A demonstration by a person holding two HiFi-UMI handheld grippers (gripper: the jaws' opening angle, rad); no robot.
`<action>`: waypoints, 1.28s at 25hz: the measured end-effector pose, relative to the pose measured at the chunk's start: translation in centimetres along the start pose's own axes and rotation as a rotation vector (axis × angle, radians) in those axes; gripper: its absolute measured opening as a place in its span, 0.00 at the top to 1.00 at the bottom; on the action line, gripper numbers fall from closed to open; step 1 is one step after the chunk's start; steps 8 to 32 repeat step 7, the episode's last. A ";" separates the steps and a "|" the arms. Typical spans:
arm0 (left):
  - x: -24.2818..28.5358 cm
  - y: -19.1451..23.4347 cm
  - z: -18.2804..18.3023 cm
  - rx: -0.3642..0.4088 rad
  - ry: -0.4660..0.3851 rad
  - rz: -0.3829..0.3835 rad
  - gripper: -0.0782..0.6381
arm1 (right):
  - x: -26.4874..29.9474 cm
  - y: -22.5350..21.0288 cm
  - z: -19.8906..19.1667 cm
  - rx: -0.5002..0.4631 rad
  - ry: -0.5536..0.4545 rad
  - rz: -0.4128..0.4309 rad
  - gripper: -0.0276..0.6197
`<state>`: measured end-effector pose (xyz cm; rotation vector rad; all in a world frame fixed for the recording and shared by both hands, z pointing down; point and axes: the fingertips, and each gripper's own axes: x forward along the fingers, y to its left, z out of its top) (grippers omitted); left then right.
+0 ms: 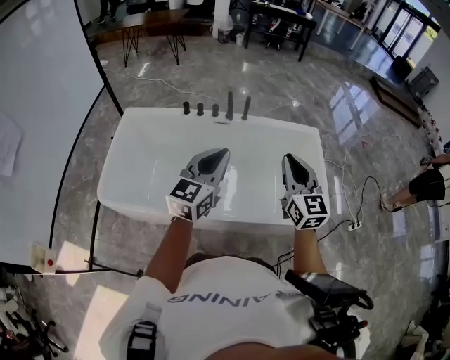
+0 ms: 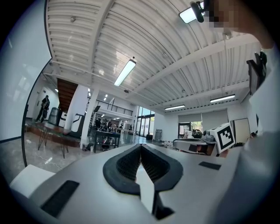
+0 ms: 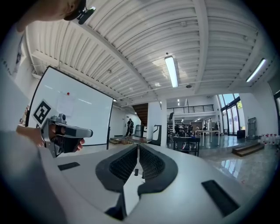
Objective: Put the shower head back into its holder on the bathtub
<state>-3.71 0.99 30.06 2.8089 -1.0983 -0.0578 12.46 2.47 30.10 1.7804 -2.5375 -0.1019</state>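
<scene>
A white bathtub lies ahead of me on the marble floor. Several dark fittings stand in a row on its far rim; I cannot tell which one is the shower head or its holder. My left gripper hovers level over the tub's near half, jaws shut with nothing between them. My right gripper is beside it, also shut and empty. Two of the fittings show small and far off beyond the right jaws. Neither gripper touches anything.
A large white board on a dark frame stands to the left of the tub. Cables and a power strip lie on the floor to the right, near a seated person's leg. Tables stand at the back.
</scene>
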 end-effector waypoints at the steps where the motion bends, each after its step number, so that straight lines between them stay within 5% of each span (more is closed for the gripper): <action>1: 0.1 -0.1 0.0 0.003 0.005 -0.001 0.87 | -0.1 -0.1 -0.2 0.006 0.005 -0.001 0.92; 32: 1.1 -1.1 0.4 0.022 0.013 -0.014 0.87 | -0.2 -1.0 -0.8 0.021 0.019 0.004 0.92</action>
